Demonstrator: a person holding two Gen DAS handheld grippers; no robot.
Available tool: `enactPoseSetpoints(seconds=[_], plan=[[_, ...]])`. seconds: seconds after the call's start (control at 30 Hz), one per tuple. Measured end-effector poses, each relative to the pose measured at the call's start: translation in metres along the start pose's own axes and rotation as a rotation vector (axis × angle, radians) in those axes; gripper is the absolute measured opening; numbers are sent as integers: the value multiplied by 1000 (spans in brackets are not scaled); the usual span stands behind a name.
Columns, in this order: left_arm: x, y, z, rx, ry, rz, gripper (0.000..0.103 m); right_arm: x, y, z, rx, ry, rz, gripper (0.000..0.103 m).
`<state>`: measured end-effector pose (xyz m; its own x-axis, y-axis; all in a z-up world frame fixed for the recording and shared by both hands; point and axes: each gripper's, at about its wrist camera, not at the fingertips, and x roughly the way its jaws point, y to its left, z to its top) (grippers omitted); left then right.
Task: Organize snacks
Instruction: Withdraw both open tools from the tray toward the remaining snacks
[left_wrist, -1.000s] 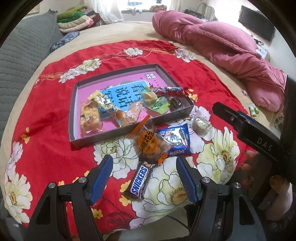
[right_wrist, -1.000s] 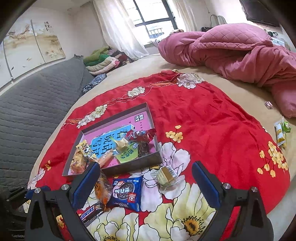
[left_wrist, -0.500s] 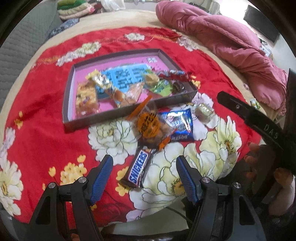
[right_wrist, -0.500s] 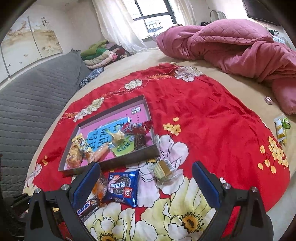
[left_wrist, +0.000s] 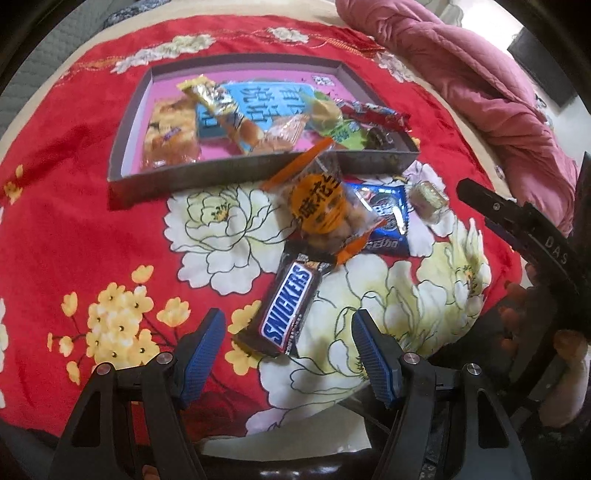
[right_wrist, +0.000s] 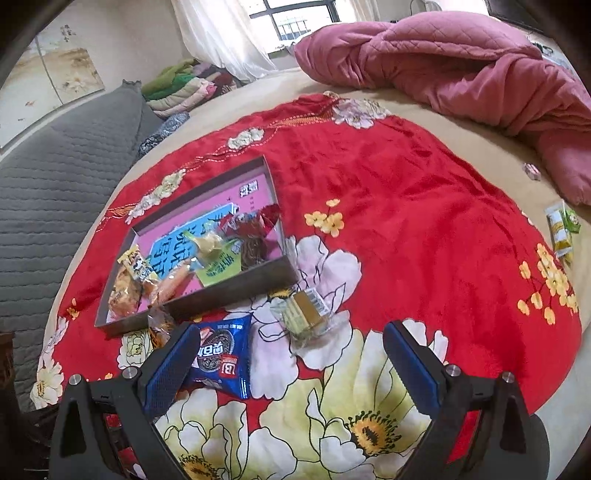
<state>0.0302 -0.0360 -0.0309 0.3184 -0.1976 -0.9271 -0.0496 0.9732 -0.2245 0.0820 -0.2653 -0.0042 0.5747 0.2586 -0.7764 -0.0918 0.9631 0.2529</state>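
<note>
Snickers bar (left_wrist: 286, 308) flat on red floral blanket (left_wrist: 74, 229), outside tray (left_wrist: 221, 177), far end tucked under orange snack pkt (left_wrist: 325, 210). Left tongs (left_wrist: 288, 349) released, spread wide either side of bar's near end, no contact. Right tongs (right_wrist: 291, 363) released, empty, above blue cookie pkt (right_wrist: 218, 354) and clear-wrapped sweet (right_wrist: 304, 308).

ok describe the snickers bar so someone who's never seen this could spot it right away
Find the red flowered cloth on the bed and the shallow grey tray of snacks on it. On the cloth in front of the tray lies a small cluster of loose packets. The Snickers bar is nearest the viewer: a long dark brown wrapper with bold blue lettering on white.
</note>
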Motion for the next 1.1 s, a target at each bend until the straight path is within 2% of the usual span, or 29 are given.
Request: enactPoseSetpoints(seconds=[0.2, 0.6, 0.9, 1.1], plan=[[11, 3, -1, -10, 3, -15, 72, 8, 1, 0, -19, 22, -6, 100], [29, 0, 3, 7, 15, 14, 72, 28, 5, 1, -69, 61, -23, 100], [37, -1, 5, 17, 15, 22, 72, 43, 10, 1, -143, 85, -90, 100], [41, -2, 9, 13, 16, 16, 72, 49, 11, 3, -193, 69, -126, 99]])
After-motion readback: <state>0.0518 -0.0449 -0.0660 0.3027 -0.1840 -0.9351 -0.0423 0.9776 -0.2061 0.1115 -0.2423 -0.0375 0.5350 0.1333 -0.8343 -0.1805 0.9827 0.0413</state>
